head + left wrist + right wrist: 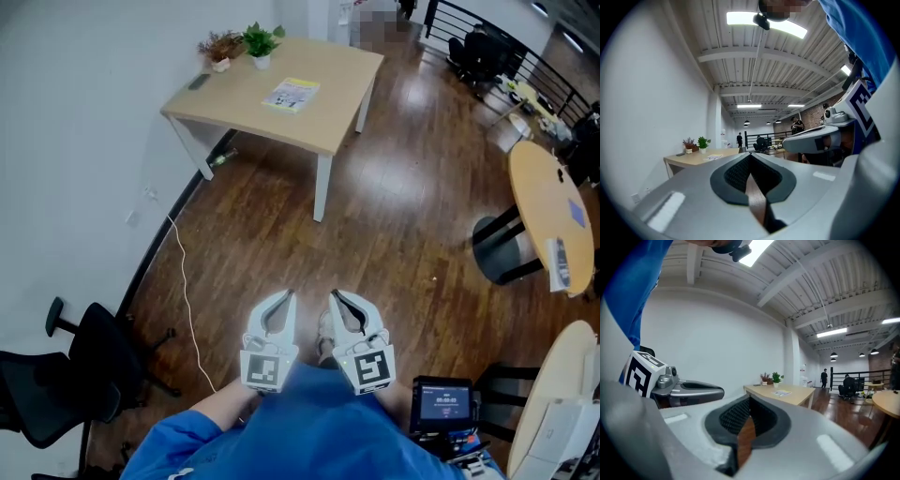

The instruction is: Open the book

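The book (291, 95) is seen lying flat and closed on the light wooden table (347, 94), near the middle of its top, with bare wood on every side of it. At the table's far corner, by the white wall, a green potted plant (261, 42) is set, with a bunch of dried stems (220, 45) just beside it; a small dark flat object (199, 82), too small to be made out, is placed near the table's left edge. Well apart from the table, over the dark wooden floor (394, 234) on its near side, the left gripper (284, 300) and the right gripper (339, 298) are held side by side, close to the person's blue sleeve (309, 431). On each, the claw is drawn fully together, tip against tip, and nothing is held between the pads; neither is in touch with the book. A white cable (187, 300) is laid across the floor from the wall side of the table towards the person. A black office chair (84, 375) is parked by the wall, well apart from the table.
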{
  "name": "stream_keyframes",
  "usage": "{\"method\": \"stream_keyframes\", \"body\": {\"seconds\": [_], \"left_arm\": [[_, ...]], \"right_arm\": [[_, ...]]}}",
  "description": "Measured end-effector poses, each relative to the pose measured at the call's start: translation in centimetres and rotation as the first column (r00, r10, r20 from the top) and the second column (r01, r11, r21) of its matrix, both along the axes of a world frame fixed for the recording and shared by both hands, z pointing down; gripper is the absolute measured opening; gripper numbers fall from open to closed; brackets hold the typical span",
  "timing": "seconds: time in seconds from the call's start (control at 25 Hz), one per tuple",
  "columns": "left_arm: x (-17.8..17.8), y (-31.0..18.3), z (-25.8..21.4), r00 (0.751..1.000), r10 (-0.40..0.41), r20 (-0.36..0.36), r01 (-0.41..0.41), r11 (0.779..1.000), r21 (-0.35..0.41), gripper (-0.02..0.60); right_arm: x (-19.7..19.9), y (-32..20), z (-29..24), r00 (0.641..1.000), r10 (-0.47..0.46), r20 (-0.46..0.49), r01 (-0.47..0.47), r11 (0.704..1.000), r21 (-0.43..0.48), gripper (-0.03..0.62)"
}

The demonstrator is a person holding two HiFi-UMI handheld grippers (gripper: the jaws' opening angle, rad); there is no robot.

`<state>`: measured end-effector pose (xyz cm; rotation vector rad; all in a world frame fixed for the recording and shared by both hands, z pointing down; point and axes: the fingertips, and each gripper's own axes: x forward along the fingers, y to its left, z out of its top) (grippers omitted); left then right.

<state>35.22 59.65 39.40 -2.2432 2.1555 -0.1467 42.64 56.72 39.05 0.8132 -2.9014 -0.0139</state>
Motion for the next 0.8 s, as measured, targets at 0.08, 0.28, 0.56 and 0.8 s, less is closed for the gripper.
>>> {"method": "stream_keyframes", "body": {"seconds": [0.08, 0.28, 0.56, 0.8], "left_arm": [[-1.0, -2.1, -0.2, 1.0, -0.014, 0.004, 0.014, 1.0, -0.001, 0.006], [-2.7, -7.9, -1.1, 0.999, -0.045, 0.02, 0.045, 0.999, 0.004, 0.006], [-3.5, -15.4, -1.2, 0.995, -0.087, 0.054, 0.087, 0.996, 0.012, 0.006], [-4.0, -19.4, -1.3, 0.996, -0.09, 0.025, 0.089, 0.996, 0.013, 0.006]], "right_arm": [[-0.7, -2.2, -0.1, 1.0, -0.004, 0.008, 0.004, 1.0, -0.002, 0.002], [-2.2, -8.1, -0.7, 0.999, -0.028, 0.022, 0.028, 1.0, 0.0, 0.002], [-3.1, -15.6, -0.7, 0.997, -0.063, 0.04, 0.063, 0.998, 0.003, 0.002], [-3.9, -19.6, -0.7, 0.996, -0.079, 0.05, 0.079, 0.997, -0.008, 0.002]]}}
